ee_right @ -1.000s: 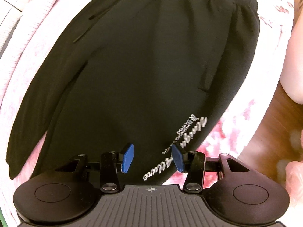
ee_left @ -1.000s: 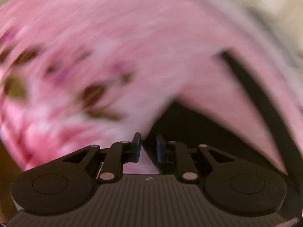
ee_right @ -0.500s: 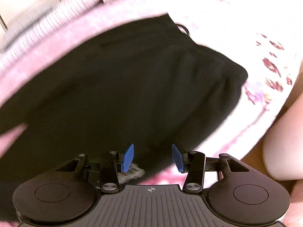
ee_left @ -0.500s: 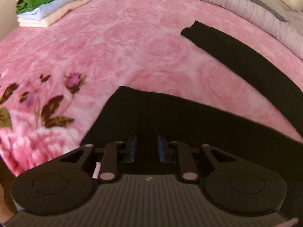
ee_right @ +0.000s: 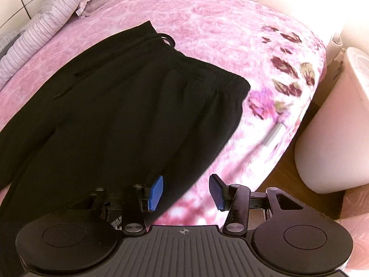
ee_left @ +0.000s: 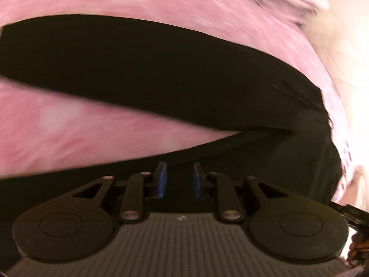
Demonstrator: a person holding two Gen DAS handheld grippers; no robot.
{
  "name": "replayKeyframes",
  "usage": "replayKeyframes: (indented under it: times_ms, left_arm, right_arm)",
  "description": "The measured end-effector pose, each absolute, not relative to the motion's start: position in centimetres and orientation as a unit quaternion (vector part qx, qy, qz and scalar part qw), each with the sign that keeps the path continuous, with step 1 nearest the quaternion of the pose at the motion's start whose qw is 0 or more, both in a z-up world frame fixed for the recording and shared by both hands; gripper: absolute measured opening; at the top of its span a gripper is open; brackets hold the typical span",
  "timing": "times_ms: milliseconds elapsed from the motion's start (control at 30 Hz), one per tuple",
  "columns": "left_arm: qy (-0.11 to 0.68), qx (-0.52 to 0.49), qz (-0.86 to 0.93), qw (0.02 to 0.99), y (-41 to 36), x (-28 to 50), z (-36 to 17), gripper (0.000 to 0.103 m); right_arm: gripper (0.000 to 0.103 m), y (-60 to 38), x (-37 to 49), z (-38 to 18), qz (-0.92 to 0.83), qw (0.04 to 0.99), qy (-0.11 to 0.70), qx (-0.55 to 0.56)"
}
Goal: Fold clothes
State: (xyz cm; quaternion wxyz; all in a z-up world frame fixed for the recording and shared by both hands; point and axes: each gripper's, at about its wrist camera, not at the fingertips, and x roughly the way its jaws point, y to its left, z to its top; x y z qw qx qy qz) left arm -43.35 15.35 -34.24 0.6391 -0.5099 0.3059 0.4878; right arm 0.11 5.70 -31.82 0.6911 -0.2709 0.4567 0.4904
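Black fleece sweatpants (ee_right: 129, 115) lie spread flat on the pink floral bed blanket (ee_right: 230, 34), legs apart (no fold visible yet). Left gripper (ee_left: 177, 180) fingers are opening, nothing between them; right gripper (ee_right: 186, 192) stands open and empty over the outer leg edge.

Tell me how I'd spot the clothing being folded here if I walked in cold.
Look for the bed under a fluffy pink rose-patterned blanket. Spread flat across it lies a pair of black fleece jogger trousers, with a gathered elastic waistband toward the flowered edge. It is the only dark thing on the bed; the striped lilac bedding beside it is pale.
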Motion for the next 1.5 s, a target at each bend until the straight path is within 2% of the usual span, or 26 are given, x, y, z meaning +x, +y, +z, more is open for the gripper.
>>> replayKeyframes:
  times_ms: [200, 300, 333, 600, 800, 867, 900, 933, 1000, 1100, 1167, 1300, 1500]
  left_arm:
    - [0.336, -0.466, 0.436, 0.693, 22.2, -34.5, -34.0, 0.020]
    - [0.337, -0.448, 0.428, 0.709, 24.8, -30.6, -33.9, 0.023]
    - [0.339, -0.446, 0.429, 0.709, 25.1, -29.4, -33.9, 0.023]
    - [0.318, -0.501, 0.471, 0.653, 25.2, -25.2, -36.0, 0.023]
    - [0.306, -0.509, 0.509, 0.623, 25.4, -25.1, -35.9, 0.023]
    - [0.308, -0.508, 0.522, 0.612, 25.4, -25.6, -35.9, 0.023]
    - [0.308, -0.508, 0.528, 0.607, 25.5, -25.8, -35.8, 0.023]
    - [0.307, -0.508, 0.534, 0.602, 25.4, -26.0, -35.7, 0.023]
    - [0.302, -0.510, 0.543, 0.594, 25.1, -26.6, -35.6, 0.023]
    - [0.301, -0.516, 0.551, 0.583, 24.3, -27.5, -35.8, 0.023]
    - [0.301, -0.520, 0.552, 0.578, 23.7, -28.0, -36.1, 0.023]
    - [0.297, -0.527, 0.548, 0.577, 22.4, -29.0, -36.5, 0.023]
    - [0.288, -0.528, 0.545, 0.584, 20.2, -31.6, -35.9, 0.023]
  right_arm:
    - [0.047, 10.2, 2.7, -32.1, 0.516, 0.672, 0.455, -0.273]
    - [0.029, 13.5, 4.4, -32.3, 0.538, 0.660, 0.439, -0.288]
    - [0.026, 14.8, 5.0, -32.4, 0.543, 0.656, 0.432, -0.297]
    - [0.026, 24.9, 11.6, -31.5, 0.610, 0.632, 0.374, -0.297]
    - [0.026, 31.2, 14.6, -35.2, 0.637, 0.559, 0.480, -0.229]
    - [0.025, 31.8, 14.2, -35.8, 0.646, 0.562, 0.459, -0.234]
    - [0.008, 31.8, 14.1, -35.8, 0.650, 0.574, 0.437, -0.241]
    - [0.000, 31.7, 14.1, -35.6, 0.653, 0.580, 0.424, -0.239]
    - [0.000, 31.3, 14.2, -35.1, 0.670, 0.583, 0.406, -0.217]
    - [0.000, 29.2, 13.1, -33.3, 0.741, 0.538, 0.354, -0.193]
    - [0.000, 27.6, 11.3, -32.7, 0.780, 0.484, 0.317, -0.238]
    - [0.000, 25.0, 7.6, -33.9, 0.798, 0.394, 0.295, -0.349]
    - [0.007, 21.4, 3.3, -35.6, 0.772, 0.371, 0.293, -0.424]
